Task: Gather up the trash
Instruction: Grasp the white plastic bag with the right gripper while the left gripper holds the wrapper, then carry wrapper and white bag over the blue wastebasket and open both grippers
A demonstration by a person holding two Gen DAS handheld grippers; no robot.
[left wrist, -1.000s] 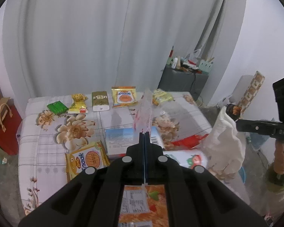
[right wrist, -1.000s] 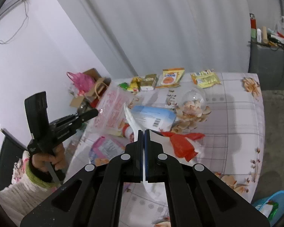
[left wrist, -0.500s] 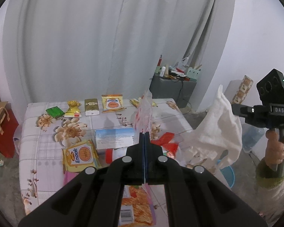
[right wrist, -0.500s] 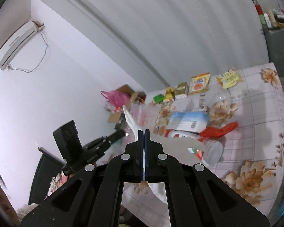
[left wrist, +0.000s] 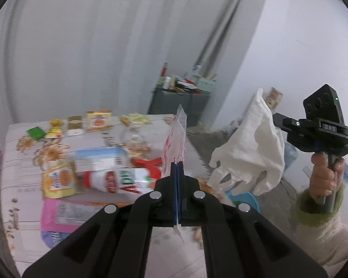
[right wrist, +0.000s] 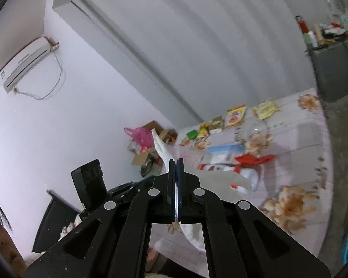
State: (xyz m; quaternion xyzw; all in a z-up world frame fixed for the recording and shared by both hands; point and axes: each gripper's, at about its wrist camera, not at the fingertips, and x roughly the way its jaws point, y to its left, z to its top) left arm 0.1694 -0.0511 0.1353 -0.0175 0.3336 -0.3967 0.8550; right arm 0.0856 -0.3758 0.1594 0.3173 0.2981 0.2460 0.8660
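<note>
My left gripper (left wrist: 176, 163) is shut on a clear plastic wrapper with red print (left wrist: 176, 136), held upright above the table. My right gripper (right wrist: 176, 161) is shut on a white plastic bag (right wrist: 161, 147); the bag also shows in the left wrist view (left wrist: 250, 150), hanging from the right gripper (left wrist: 277, 119) off the table's right side. On the table lie a red-and-white bottle (left wrist: 123, 179), a yellow snack packet (left wrist: 59, 179), a blue-white carton (left wrist: 99, 159), a red wrapper (left wrist: 148, 163) and a pink packet (left wrist: 65, 215).
The floral-cloth table (left wrist: 18, 153) carries a back row of small packets (left wrist: 97, 120) and a clear dome (left wrist: 132, 135). A blue bin (left wrist: 246, 200) stands on the floor at the right. A dark cabinet (left wrist: 174, 106) with bottles stands behind. Boxes and a pink bag (right wrist: 139, 136) sit left.
Both grippers have risen and drawn back from the table, each keeping its hold. The white bag is lifted higher, off the table's right edge. The views have tilted upward.
</note>
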